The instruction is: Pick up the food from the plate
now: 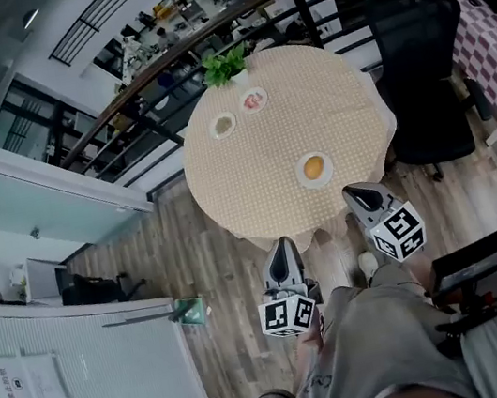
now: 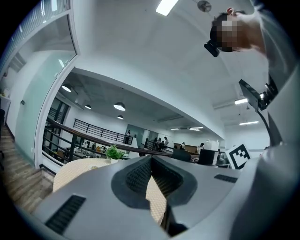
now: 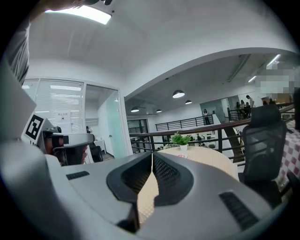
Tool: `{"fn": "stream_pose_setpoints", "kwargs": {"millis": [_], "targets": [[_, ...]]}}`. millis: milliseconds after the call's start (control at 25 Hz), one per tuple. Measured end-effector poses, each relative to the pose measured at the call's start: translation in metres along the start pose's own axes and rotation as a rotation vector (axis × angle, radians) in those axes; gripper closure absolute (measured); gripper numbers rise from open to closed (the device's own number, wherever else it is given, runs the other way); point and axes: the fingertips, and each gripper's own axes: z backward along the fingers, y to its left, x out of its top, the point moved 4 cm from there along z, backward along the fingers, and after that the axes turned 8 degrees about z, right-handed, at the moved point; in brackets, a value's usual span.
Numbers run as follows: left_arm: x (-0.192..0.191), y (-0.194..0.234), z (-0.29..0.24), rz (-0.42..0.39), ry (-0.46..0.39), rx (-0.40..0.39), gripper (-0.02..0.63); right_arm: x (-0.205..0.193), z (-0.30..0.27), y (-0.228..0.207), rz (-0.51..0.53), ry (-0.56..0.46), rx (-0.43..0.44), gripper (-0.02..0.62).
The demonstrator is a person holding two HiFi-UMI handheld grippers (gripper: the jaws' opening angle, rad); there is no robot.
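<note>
A round table (image 1: 260,158) with a beige cloth stands ahead. Near its front right edge a white plate (image 1: 314,169) carries an orange piece of food (image 1: 313,167). Two more small plates, one with pale food (image 1: 223,125) and one with pink food (image 1: 253,100), lie toward the far side. My left gripper (image 1: 283,246) hangs short of the table's near edge, jaws shut and empty. My right gripper (image 1: 355,193) sits just off the edge, below and right of the orange food, also shut on nothing. In both gripper views the jaw tips meet, with the cloth (image 2: 157,199) (image 3: 145,199) beyond them.
A small potted plant (image 1: 225,66) stands at the table's far rim. A black office chair (image 1: 419,58) is at the table's right, with a checked cloth (image 1: 493,45) further right. A dark railing (image 1: 201,39) curves behind the table; glass partitions (image 1: 29,198) lie at the left. Wood floor surrounds the table.
</note>
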Motion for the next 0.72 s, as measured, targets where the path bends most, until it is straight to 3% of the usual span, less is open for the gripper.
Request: {"fn": "stream_pose_setpoints", "kwargs": {"millis": [280, 720], "targets": [[0.015, -0.005, -0.033, -0.04, -0.015, -0.034, 0.595, 0.024, -0.02, -0.018, 0.009, -0.021, -0.012, 0.575], [0.056, -0.001, -0.055, -0.13, -0.069, -0.143, 0.595, 0.068, -0.021, -0.002, 0.048, -0.132, -0.083, 0.575]]}}
